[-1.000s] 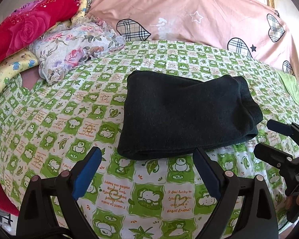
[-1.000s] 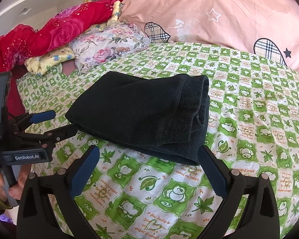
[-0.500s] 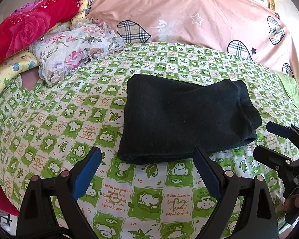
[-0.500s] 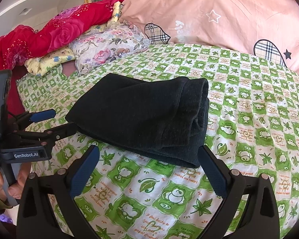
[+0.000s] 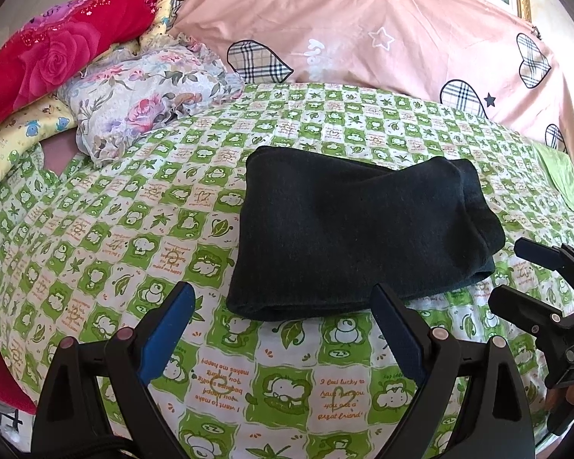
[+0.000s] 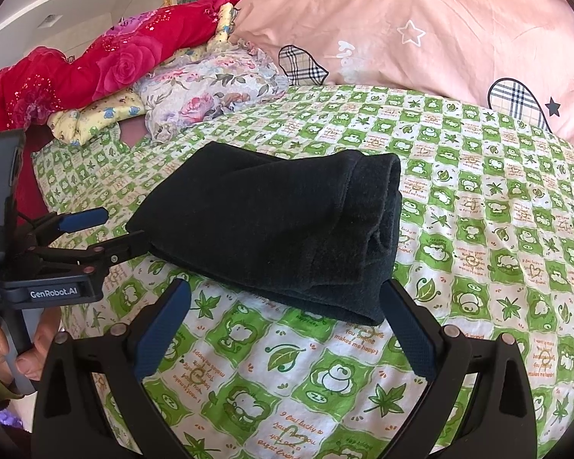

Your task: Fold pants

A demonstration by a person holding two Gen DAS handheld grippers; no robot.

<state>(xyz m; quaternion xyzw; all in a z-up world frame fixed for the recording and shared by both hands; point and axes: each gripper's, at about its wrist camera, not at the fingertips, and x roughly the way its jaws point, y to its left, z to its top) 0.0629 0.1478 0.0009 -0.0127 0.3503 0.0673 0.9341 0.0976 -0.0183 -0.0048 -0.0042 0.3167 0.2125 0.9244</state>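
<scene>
The dark pants (image 5: 356, 229) lie folded into a compact rectangle on the green-and-white patterned bedsheet (image 5: 134, 229); they also show in the right wrist view (image 6: 279, 229). My left gripper (image 5: 283, 302) is open and empty, just short of the bundle's near edge. My right gripper (image 6: 287, 298) is open and empty, close to the bundle's near right corner. The right gripper shows at the right edge of the left wrist view (image 5: 516, 271). The left gripper shows at the left of the right wrist view (image 6: 114, 229), one finger touching the bundle's left corner.
A large pink pillow with plaid hearts (image 5: 363, 30) lies along the far side. A floral pillow (image 5: 145, 95), a red rose blanket (image 5: 57, 49) and a yellow cloth (image 5: 26, 130) are piled at the far left. The sheet (image 6: 497, 229) stretches to the right of the pants.
Both grippers have pulled back slightly from the folded pants, which look a little farther off. The pants have not moved.
</scene>
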